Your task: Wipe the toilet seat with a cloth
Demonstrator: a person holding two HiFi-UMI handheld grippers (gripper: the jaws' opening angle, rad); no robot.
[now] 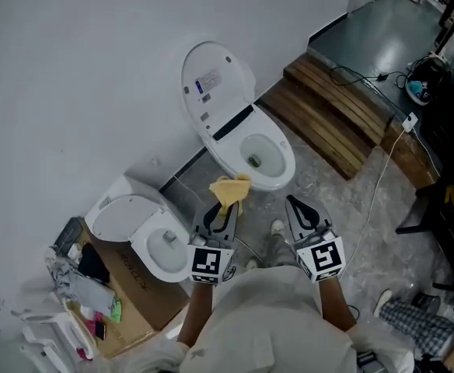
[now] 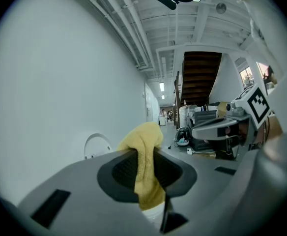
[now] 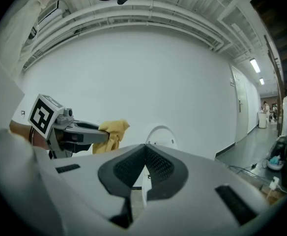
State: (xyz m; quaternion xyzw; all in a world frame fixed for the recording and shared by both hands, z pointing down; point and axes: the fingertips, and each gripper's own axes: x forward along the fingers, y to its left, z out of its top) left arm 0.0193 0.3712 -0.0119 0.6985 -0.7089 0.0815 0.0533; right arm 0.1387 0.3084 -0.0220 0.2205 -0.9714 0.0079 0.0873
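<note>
left gripper clamped on yellow cloth, held before toilet | right gripper alongside, jaws together, empty

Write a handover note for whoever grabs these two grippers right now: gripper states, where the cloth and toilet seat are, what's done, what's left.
Left gripper: jaws shut on the yellow cloth, held up just in front of the toilet.
Right gripper: jaws shut, empty, beside the left one.
Toilet seat: down, straight ahead, with the lid raised.
Done: the cloth is in hand.
Left: lower the cloth onto the seat and wipe around the rim. No contact shows yet.
</note>
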